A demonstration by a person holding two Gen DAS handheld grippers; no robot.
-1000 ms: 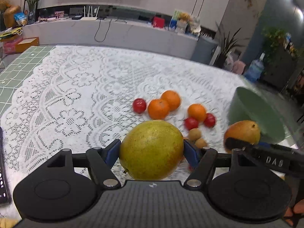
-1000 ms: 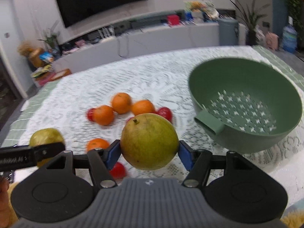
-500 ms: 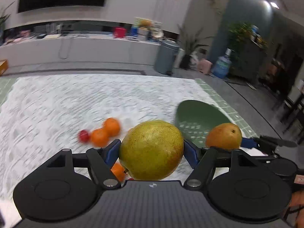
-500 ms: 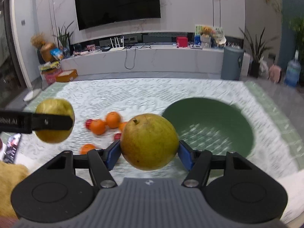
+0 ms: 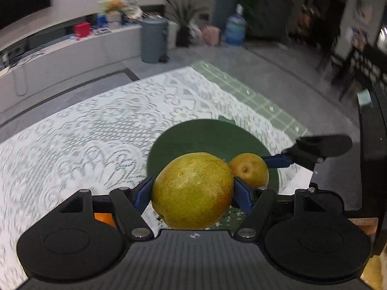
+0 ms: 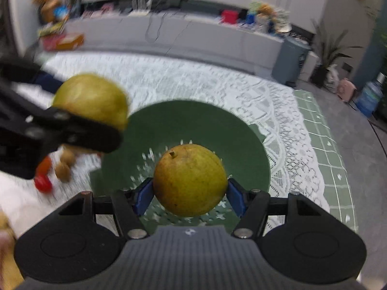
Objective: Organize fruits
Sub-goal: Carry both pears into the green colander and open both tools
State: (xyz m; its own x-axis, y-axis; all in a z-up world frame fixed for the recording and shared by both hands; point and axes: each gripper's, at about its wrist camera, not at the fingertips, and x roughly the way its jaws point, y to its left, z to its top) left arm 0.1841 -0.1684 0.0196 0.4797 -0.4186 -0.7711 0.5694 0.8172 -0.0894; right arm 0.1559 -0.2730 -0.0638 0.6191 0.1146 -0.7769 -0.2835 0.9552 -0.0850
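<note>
Holding, left claw (image 5: 193, 192): pads clamped a large pear (image 5: 192, 191).
Holding, right claw (image 6: 188, 194): gripped a smaller pear (image 6: 189, 180) above the green colander (image 6: 188, 120).

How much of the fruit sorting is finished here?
Nothing looks finished: the green colander shows no fruit resting inside. In hand: the left gripper clamps one pear and the right gripper clamps another pear, both above the colander. Left: small fruits on the lace tablecloth.
</note>
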